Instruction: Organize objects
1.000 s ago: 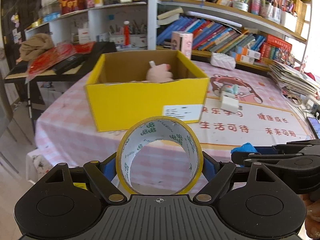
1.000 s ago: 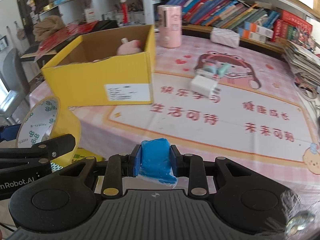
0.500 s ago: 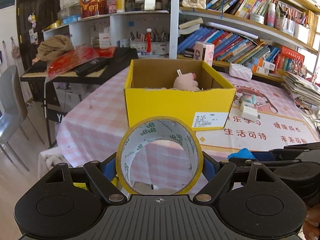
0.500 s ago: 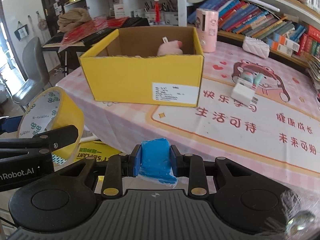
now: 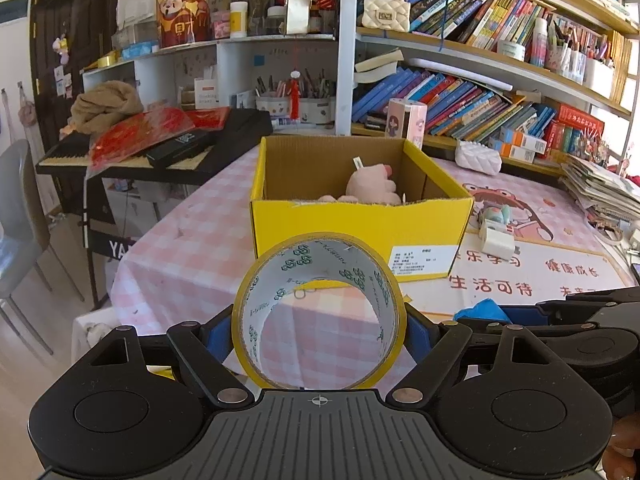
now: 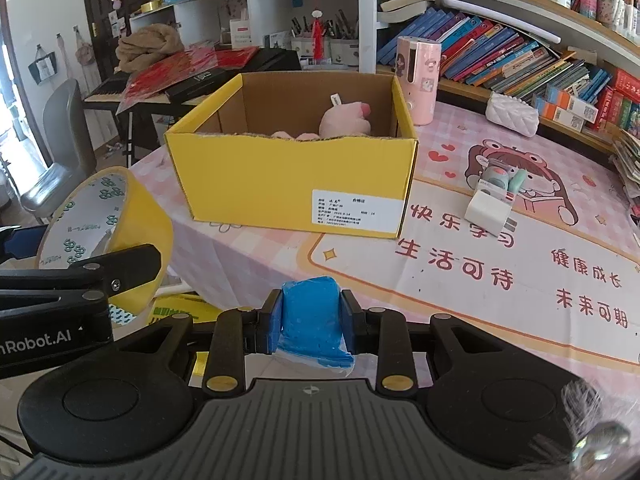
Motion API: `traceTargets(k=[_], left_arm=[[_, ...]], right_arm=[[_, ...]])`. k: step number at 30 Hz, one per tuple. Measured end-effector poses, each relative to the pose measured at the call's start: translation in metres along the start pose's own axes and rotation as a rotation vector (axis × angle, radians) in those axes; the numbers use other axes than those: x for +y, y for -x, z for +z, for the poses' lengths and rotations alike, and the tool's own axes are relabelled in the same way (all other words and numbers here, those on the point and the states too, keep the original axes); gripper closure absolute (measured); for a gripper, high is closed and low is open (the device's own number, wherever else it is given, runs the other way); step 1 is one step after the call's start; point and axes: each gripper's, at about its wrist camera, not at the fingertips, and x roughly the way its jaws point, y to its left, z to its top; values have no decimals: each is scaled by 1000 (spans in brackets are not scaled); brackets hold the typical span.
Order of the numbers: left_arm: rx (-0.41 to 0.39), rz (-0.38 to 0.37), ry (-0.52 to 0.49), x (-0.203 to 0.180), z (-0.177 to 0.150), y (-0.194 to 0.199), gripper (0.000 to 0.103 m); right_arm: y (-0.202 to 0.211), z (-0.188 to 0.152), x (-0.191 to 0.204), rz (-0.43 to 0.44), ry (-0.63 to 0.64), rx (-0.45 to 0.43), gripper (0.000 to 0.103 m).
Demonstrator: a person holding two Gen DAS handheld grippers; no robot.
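Covering bench: pink checked cloth (image 5: 192, 248), printed mat (image 6: 500, 264)
Box: yellow cardboard box (image 6: 288, 188), near bench edge
Left gripper (image 5: 320, 330): clamping round tape roll (image 5: 320, 308)
Right gripper (image 6: 312, 320): squeezing soft blue block (image 6: 312, 312)

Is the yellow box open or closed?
Open. The yellow box has no lid over it; its brown inside and a pink plush toy show from above.

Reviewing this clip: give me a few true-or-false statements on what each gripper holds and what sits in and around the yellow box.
1. The left gripper is clamped on a roll of tape. True.
2. The right gripper is open and holds nothing. False: it grips a blue block.
3. The yellow box holds a pink plush toy. True.
4. The white charger lies inside the box. False: it lies on the table mat, to the box's right.
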Motion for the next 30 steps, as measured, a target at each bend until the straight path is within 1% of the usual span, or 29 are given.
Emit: traceTargets(k=[7,11,16,20,23,26,30], left_arm=[[-37,2,7,0,14,-2,20],[-64,-2,17,-1,28,-9,20],[-119,5,7,-7,51,-24,20],[-141,17,26,-9,73,-43,20],[-151,40,40,-10,87,-60,20],[-140,65,43,-13,99,-79,20],[-116,93,43,-18,110,-102,20]], right_arm=[[-2,12,-2,-6,6,-18,75],[-3,24,-8,-14,15,-53,75],[-9,54,-20,-20,21,-128,75],[-20,85,-30,-20,37,-190,75],[-32,107,-37,-13,64,-228,75],[-51,125,-43,3,111,-230,75],[-76,139,-48,40,160,-195,75]])
